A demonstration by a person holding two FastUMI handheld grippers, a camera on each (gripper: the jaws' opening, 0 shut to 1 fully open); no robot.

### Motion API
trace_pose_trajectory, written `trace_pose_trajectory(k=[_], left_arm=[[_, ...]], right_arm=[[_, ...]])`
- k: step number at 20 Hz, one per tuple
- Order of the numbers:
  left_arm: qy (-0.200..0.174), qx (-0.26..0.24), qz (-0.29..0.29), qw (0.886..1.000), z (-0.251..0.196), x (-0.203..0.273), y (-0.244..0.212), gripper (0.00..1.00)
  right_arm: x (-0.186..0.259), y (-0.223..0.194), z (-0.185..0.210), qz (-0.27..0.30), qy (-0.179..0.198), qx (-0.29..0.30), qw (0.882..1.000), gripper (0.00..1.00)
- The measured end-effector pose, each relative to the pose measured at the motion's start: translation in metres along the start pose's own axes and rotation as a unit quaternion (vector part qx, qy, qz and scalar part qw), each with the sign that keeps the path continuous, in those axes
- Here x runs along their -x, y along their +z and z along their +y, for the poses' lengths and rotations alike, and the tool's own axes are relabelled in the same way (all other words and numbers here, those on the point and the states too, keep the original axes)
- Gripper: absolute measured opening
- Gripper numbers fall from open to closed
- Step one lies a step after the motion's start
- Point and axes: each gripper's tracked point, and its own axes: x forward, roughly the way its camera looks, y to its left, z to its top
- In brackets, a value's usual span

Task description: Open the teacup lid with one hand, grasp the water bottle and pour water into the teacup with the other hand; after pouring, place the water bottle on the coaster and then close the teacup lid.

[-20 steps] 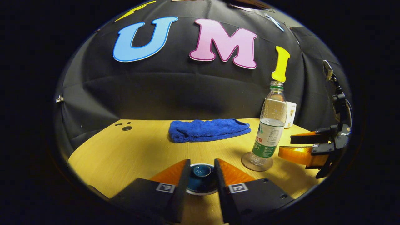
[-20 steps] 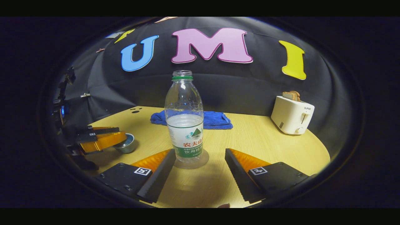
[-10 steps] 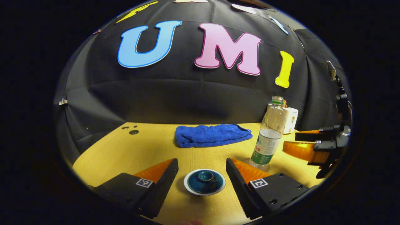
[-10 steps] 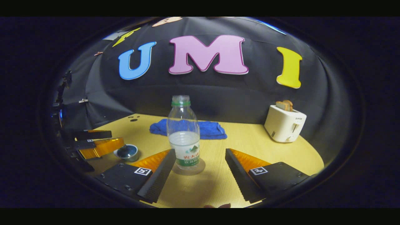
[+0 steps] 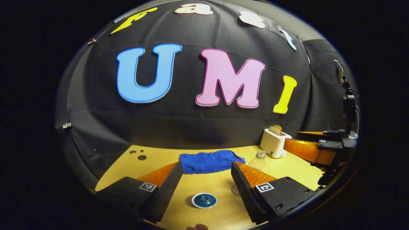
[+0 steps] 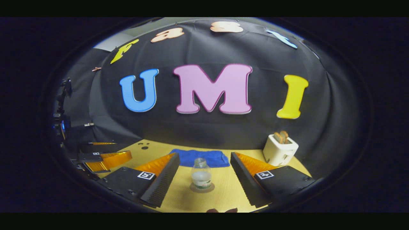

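A teacup with its dark blue knobbed lid (image 5: 204,200) on stands on the wooden table (image 5: 211,183), low between the fingers of my left gripper (image 5: 206,164). That gripper is open, empty and held well back from the cup. The uncapped water bottle (image 6: 201,175), partly filled, stands upright on a round coaster (image 6: 202,187). My right gripper (image 6: 204,156) is open and empty, well short of the bottle. In the left gripper view the bottle (image 5: 258,159) is partly hidden behind the right finger, and the right gripper (image 5: 314,150) hangs at the far right.
A folded blue towel (image 5: 209,161) lies at the back of the table. A white toaster (image 6: 280,150) with bread in it stands at the back right. The left gripper (image 6: 105,158) hovers at the left in the right gripper view.
The left gripper, close around the lid a second ago, opened and let it rest on the cup. Both grippers then drew back and up, so cup and bottle look smaller.
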Motion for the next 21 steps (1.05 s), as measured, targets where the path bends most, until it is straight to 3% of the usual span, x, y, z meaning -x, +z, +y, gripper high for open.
trace_pose_trajectory(k=[4, 8, 12, 20, 21], left_arm=[[-0.008, -0.006, -0.039, 0.999, -0.005, 0.018, 0.052, 0.96], [-0.014, -0.034, -0.061, 0.997, -0.007, 0.031, 0.077, 0.96], [-0.019, -0.06, -0.077, 0.995, -0.011, 0.038, 0.09, 0.96], [-0.03, -0.052, -0.079, 0.995, -0.018, 0.043, 0.095, 0.96], [-0.029, -0.051, -0.079, 0.995, -0.017, 0.044, 0.095, 0.92]], right_arm=[[0.019, 0.04, 0.006, -0.012, 0.004, -0.019, 1.0, 0.98], [0.028, 0.068, -0.006, -0.037, -0.016, -0.019, 0.999, 0.98], [0.036, 0.087, -0.014, -0.063, -0.023, 0.001, 0.998, 0.98], [0.044, 0.09, -0.013, -0.07, -0.026, 0.014, 0.997, 0.98], [0.044, 0.093, -0.01, -0.071, -0.021, 0.014, 0.997, 0.98]])
